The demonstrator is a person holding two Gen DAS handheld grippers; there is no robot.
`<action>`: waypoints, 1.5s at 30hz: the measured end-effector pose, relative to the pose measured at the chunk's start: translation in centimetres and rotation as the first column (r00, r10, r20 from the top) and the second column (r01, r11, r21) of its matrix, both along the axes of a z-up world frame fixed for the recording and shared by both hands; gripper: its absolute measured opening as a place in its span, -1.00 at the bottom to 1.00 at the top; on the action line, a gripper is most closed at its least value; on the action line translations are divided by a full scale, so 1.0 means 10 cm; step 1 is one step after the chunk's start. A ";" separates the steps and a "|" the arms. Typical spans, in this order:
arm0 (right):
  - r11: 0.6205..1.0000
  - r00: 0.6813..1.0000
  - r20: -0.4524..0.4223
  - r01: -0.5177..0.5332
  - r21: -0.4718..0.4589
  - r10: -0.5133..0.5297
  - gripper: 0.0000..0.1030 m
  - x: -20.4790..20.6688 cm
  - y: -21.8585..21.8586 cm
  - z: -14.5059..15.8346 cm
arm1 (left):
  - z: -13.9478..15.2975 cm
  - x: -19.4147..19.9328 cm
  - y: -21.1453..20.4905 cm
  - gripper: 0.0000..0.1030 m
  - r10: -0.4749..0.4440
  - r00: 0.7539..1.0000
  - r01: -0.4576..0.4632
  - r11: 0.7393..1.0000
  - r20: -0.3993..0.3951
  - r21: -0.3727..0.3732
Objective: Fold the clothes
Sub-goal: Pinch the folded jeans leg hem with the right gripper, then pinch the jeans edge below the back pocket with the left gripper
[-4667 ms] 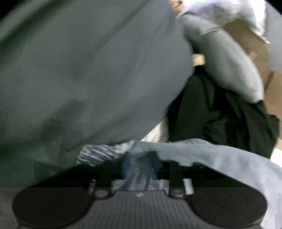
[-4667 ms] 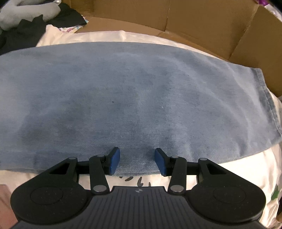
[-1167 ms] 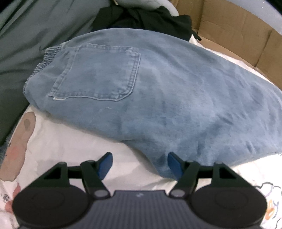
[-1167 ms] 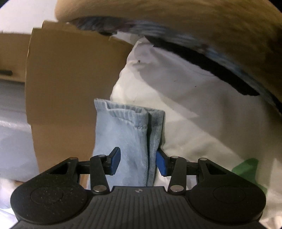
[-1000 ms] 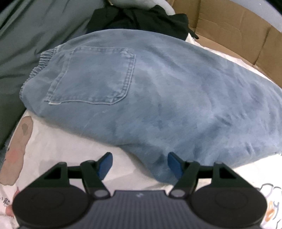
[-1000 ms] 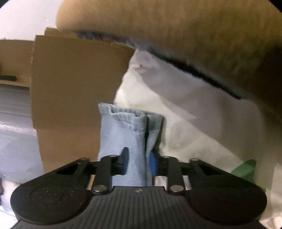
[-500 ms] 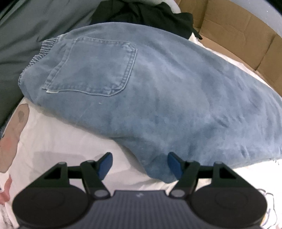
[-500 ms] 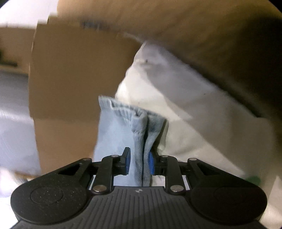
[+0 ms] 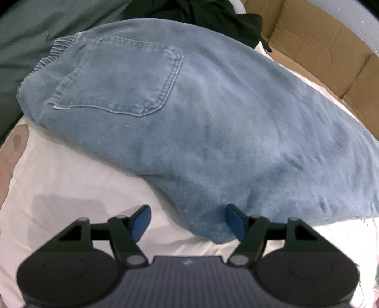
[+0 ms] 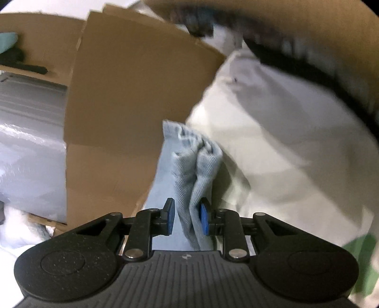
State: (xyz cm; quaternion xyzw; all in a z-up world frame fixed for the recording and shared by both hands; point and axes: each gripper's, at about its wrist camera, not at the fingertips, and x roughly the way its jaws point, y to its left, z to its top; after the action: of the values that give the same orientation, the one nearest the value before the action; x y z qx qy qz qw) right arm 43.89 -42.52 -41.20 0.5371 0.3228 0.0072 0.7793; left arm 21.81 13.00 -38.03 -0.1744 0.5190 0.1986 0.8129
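Observation:
Light blue jeans [image 9: 213,132] lie folded lengthwise on a white sheet [image 9: 71,189], back pocket [image 9: 118,78] facing up, waistband at the far left. My left gripper [image 9: 187,219] is open and empty, its fingers either side of the crotch edge of the jeans. In the right wrist view my right gripper [image 10: 187,218] is shut on the bunched hem end of the jeans legs [image 10: 196,161], lifted off the sheet [image 10: 272,147].
Cardboard box walls stand behind the sheet [image 9: 319,42] and beside the hem [image 10: 132,99]. Black clothes [image 9: 213,14] and a dark grey-green fabric [image 9: 35,30] lie beyond the waistband. A blurred arm [image 10: 284,28] crosses the top of the right wrist view.
My right gripper closed on the jeans hem and has lifted and tilted it, bunching the cloth. My left gripper stayed open near the crotch edge, shifting only slightly.

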 end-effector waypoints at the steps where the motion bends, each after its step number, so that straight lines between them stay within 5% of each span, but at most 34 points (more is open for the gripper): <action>1: 1.000 1.000 -0.013 0.003 0.010 -0.003 -0.55 0.00 0.02 -0.02 | 0.00 0.00 0.01 0.40 -0.001 1.000 0.001 1.000 0.001 -0.006; 12: 0.999 0.996 -0.082 -0.012 0.040 0.016 -0.52 -0.21 0.04 -0.36 | -0.01 -0.02 0.03 0.41 0.011 1.000 -0.011 0.999 0.005 -0.036; 17: 0.999 0.996 -0.091 -0.019 0.043 0.023 -0.71 -0.12 0.02 -0.38 | 0.00 -0.08 0.05 0.41 0.030 1.000 -0.030 0.999 0.006 -0.038; 31: 0.991 0.994 -0.073 0.089 0.100 -0.082 -0.87 -0.22 -0.07 -0.34 | 0.00 -0.11 0.06 0.42 0.047 0.999 -0.046 0.997 0.014 -0.057; 45: 0.993 0.997 -0.011 0.074 0.095 -0.074 -0.89 -0.29 -0.04 0.07 | -0.02 -0.27 0.22 0.42 0.172 0.979 -0.142 0.963 0.113 -0.230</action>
State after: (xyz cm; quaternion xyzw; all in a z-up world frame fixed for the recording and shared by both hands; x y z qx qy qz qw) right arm 40.97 -42.88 -40.53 0.5853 0.3048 -0.0082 0.7513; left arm 19.09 15.24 -38.27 -0.3171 0.4674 0.1916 0.8027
